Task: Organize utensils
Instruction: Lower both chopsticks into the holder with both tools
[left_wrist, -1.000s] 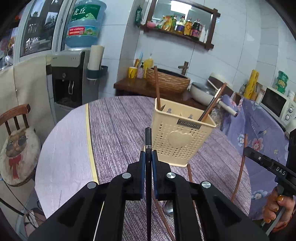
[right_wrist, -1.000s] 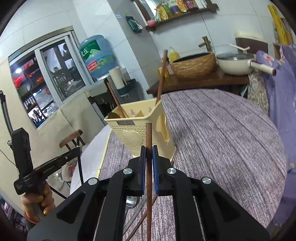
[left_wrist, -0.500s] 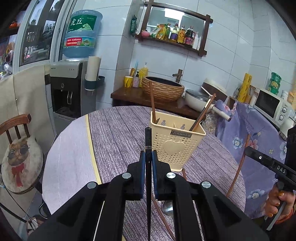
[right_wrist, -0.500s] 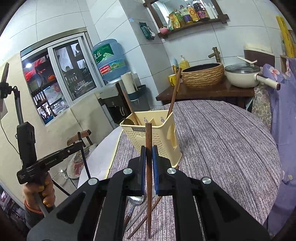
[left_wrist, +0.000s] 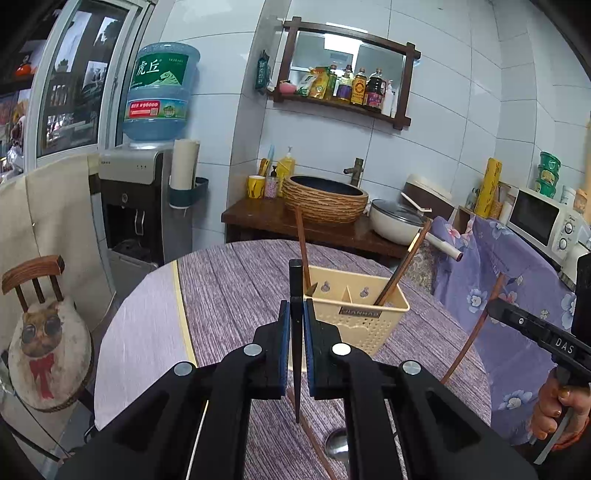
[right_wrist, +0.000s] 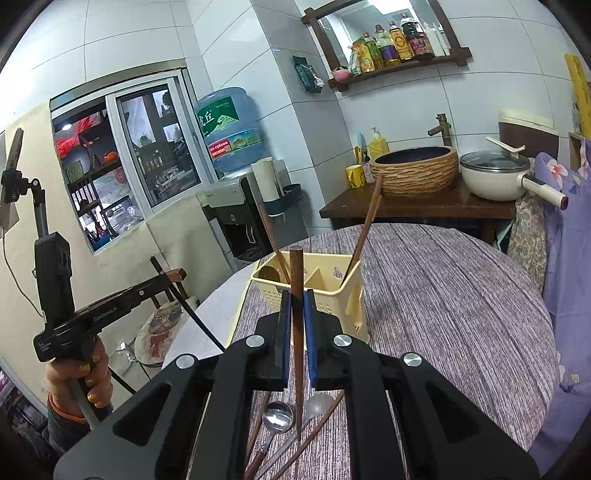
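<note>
- My left tool: clamped tight on a thin black tapered chopstick, standing upright between the blue pads.
- My right tool: clamped on a brown wooden chopstick, also upright, lower tip hanging clear above the surface.
- Cream perforated plastic utensil basket with dividers sits on the round purple-striped surface, at 12 o'clock just beyond both tools.
- Basket already holds two brown chopsticks, leaning out at 11 and 1 o'clock.
- Loose on the surface at 6 o'clock under the right tool: metal spoon, a second spoon and more brown chopsticks.
</note>
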